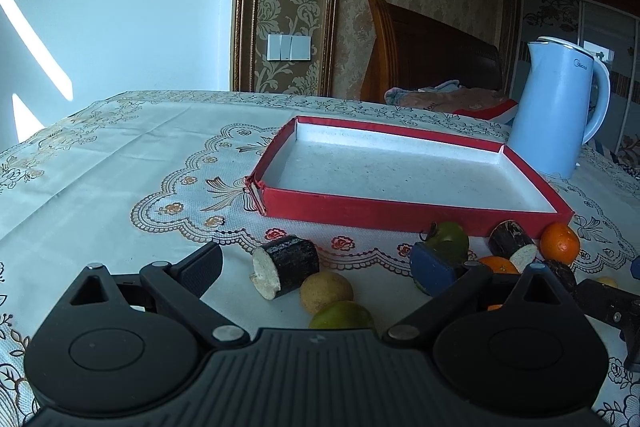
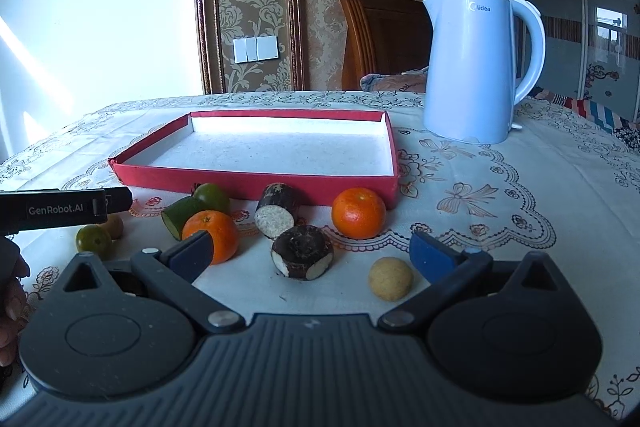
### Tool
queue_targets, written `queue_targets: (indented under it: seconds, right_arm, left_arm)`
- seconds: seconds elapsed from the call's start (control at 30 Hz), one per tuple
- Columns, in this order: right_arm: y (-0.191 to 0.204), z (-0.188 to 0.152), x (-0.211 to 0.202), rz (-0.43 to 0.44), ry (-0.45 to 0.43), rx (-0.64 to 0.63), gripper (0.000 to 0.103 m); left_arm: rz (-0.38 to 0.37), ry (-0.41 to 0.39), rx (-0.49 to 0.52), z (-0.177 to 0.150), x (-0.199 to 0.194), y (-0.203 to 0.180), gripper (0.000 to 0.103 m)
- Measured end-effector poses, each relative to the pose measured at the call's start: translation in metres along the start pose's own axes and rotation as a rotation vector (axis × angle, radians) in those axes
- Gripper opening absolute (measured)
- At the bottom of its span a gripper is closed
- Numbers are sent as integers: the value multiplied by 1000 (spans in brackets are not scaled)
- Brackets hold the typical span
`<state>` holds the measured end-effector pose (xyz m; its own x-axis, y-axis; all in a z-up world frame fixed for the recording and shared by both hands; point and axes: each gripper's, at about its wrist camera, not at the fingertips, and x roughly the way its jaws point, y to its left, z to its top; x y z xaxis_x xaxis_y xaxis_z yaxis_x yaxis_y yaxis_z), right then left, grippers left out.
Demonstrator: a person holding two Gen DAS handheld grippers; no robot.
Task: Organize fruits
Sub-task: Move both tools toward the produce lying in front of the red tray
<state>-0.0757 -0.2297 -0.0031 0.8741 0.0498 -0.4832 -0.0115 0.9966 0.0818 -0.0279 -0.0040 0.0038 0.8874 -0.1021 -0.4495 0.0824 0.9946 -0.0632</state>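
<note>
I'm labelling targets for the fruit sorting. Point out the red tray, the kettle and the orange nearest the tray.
red tray (image 2: pixel 256 183): right wrist view, on its near red wall.
kettle (image 2: pixel 468 75): right wrist view, mid-body.
orange (image 2: pixel 359 213): right wrist view, centre of its peel.

Left gripper (image 1: pixel 316 269): black ribbed housing, two round black hubs, silver pivot pins, linkage arms; one black finger pad (image 1: pixel 202 267), one blue. Right gripper (image 2: pixel 310 251): dark grey ribbed housing, same hubs and silver pins, both pads (image 2: pixel 192 253) blue. A black bar (image 2: pixel 64 209) was lettered "GenRobot.AI" in white.
</note>
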Motion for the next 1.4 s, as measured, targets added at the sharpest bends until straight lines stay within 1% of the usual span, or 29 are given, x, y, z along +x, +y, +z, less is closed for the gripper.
queue_targets:
  seconds: [0.17,0.37,0.83,1.23,1.4]
  right_arm:
    - [-1,-1,4,8,23,9,103]
    - [-1,-2,9,-27,50,17,103]
    - [-1,-3,10,-58,49,16,103]
    - [1,-3,10,-76,50,3,103]
    - [1,-3,10,-76,49,4,103]
  left_arm:
    - [-1,-1,-15,-1,-1,2,101]
    - [5,4,-20,0,0,3,101]
    - [19,23,-32,-1,3,4,101]
    - [22,22,-33,-1,3,4,101]
    - [41,24,-40,-1,2,4,101]
